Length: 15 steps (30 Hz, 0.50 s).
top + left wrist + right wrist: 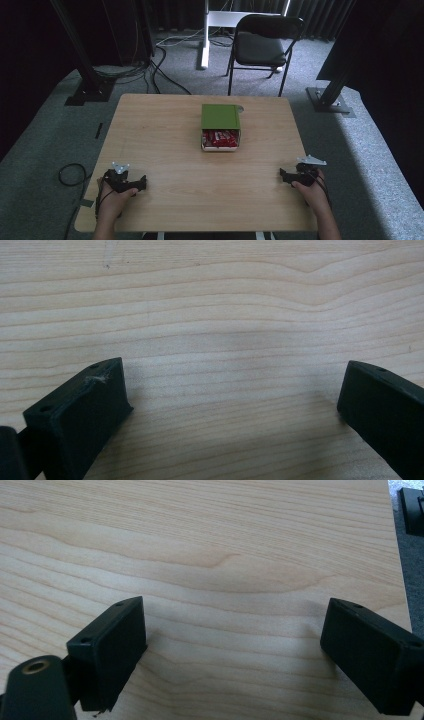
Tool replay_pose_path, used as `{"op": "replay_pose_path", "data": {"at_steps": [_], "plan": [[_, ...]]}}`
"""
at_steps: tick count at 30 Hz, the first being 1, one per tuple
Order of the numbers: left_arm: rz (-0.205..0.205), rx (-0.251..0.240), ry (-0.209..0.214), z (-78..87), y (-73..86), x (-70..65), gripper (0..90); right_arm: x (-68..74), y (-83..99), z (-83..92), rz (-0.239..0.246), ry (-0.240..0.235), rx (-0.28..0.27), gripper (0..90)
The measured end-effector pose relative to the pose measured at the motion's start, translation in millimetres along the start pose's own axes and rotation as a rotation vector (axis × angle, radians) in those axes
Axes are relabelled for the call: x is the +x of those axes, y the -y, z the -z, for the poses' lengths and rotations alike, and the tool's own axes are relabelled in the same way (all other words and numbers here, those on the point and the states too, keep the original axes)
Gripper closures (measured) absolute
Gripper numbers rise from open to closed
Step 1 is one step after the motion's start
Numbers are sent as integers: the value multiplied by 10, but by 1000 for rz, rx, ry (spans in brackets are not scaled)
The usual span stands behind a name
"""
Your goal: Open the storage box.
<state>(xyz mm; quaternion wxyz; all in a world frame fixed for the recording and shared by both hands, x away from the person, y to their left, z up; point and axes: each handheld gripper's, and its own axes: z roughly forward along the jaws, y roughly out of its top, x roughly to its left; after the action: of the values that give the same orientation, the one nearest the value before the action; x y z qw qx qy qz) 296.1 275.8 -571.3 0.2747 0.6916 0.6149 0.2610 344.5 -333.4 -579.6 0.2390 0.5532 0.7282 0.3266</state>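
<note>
Our left claw [141,183] sits near the front left corner of the desk [165,150]. In the left gripper view, its two black jaws stand wide apart. Nothing is between them, just bare wood. We hold nothing with it. A hand [114,200] grips it from behind, and a grey plate sits on top of it.

Our right claw [283,175] sits near the front right corner of the desk. In the right gripper view [235,645], its jaws are wide open too. Only the light wood shows between them. It holds nothing and touches no thing. The other hand [312,192] holds it.

Both claws point toward the middle of the desk, and they are well apart from each other.

Farther out, in the middle of the desk, we see a small box [220,141]. A green lid [220,116] covers the back part of it. The front part is open to us. Inside the box lie red packets [220,137] with white on them. We cannot read what they say. The box is well apart from both claws and lies about midway between them, farther back on the desk.

Behind the desk stands a black chair [260,47] on the grey carpet [45,145]. A black cable [70,174] lies coiled on the carpet to the left of the desk.
</note>
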Motion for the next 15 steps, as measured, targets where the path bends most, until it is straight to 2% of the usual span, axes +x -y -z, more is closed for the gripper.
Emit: {"op": "replay_pose_path", "data": {"at_steps": [12,15], "plan": [[4,1,-6,7,3,-10,6,1,0,0,0,0,0,103],[-11,0,-2,6,1,-27,7,1,0,0,0,1,0,103]]}}
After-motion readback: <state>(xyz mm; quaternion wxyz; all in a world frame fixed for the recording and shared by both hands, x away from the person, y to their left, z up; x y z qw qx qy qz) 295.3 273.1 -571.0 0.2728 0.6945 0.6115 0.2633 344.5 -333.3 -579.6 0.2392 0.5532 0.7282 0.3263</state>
